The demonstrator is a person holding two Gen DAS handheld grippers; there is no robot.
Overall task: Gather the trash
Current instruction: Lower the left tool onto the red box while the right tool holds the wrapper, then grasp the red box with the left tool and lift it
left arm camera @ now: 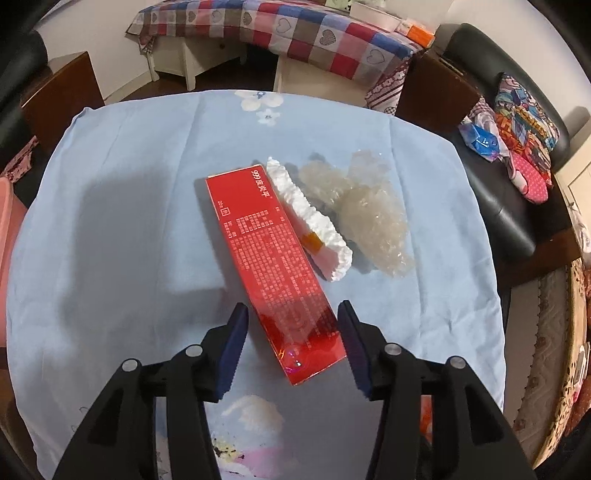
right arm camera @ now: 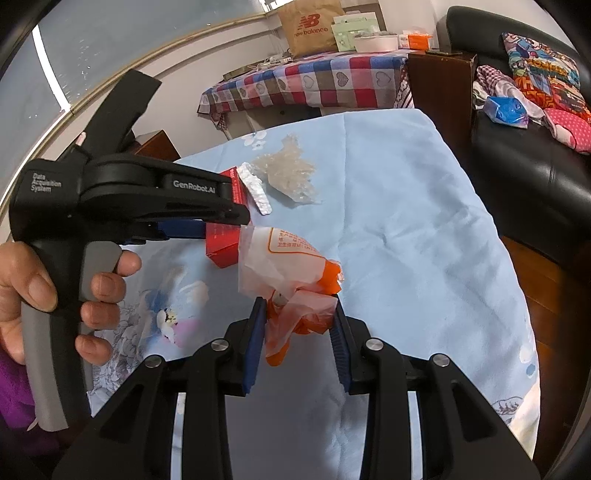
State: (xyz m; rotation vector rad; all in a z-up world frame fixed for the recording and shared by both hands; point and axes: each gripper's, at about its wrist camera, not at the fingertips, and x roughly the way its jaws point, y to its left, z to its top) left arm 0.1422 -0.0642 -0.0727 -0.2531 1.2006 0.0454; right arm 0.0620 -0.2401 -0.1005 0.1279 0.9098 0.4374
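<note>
Left gripper (left arm camera: 291,332) astride red box (left arm camera: 266,251), unclamped

The long red cardboard box (left arm camera: 273,266) on the pale blue cloth carries "999" followed by Chinese characters along its far end; the white print below is too small to read. The black handheld gripper (right arm camera: 207,225) reads "GenRobot.AI" on its body and "Data Acquisition System" at its rear. The brown paper bag (right arm camera: 310,26) on the checked tablecloth shows "new balance" beneath an "NB" logo.
</note>
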